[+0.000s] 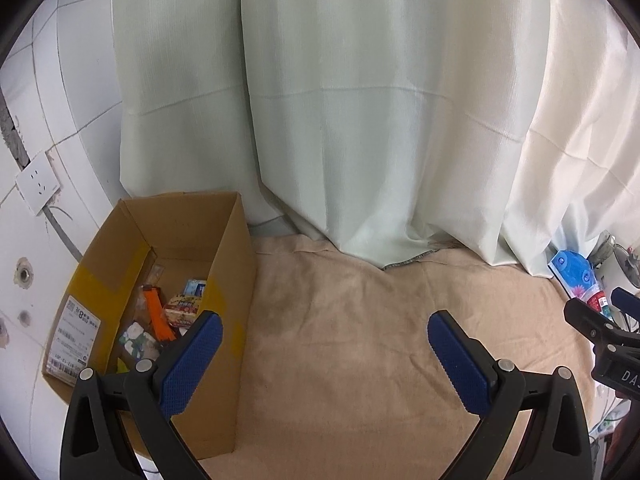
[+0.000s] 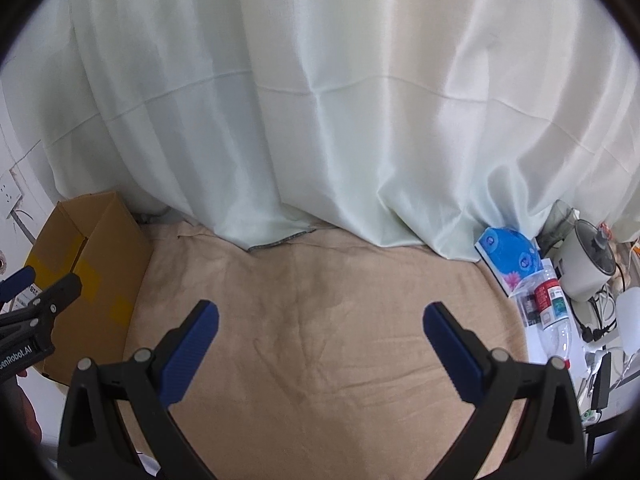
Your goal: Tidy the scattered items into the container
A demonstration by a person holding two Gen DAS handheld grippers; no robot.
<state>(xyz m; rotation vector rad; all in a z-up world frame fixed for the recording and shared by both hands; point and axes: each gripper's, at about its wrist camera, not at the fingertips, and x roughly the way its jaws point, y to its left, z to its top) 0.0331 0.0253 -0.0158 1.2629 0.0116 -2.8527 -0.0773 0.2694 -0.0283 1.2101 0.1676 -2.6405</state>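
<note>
The cardboard box [image 1: 224, 280] stands at the left edge of the tan cloth [image 1: 360, 340], hard by the tiled wall, with its flaps up and its mouth open. Inside it lie several small things: an orange item [image 1: 158, 316], a printed snack packet [image 1: 184, 310], a white and green pack [image 1: 136, 342] and a small blue and white pack [image 1: 196, 288]. More may lie beneath them; the left wrist view does not show the bottom.

The cloth in front of both tools is bare in both views, with nothing loose left on it. The left tool [image 1: 324, 334] is spread wide and holds nothing, with 1 blue pad over the box's near wall. The right tool [image 2: 320, 320] is likewise spread and empty above the middle of the cloth.

Judging by this, the tidying looks finished or nearly so. A blue tissue pack [image 2: 506, 256] and a clear bottle with a red label [image 2: 550, 304] lie at the right edge by a white cooker [image 2: 588, 268]; whether they count as scattered items cannot be told.
</note>
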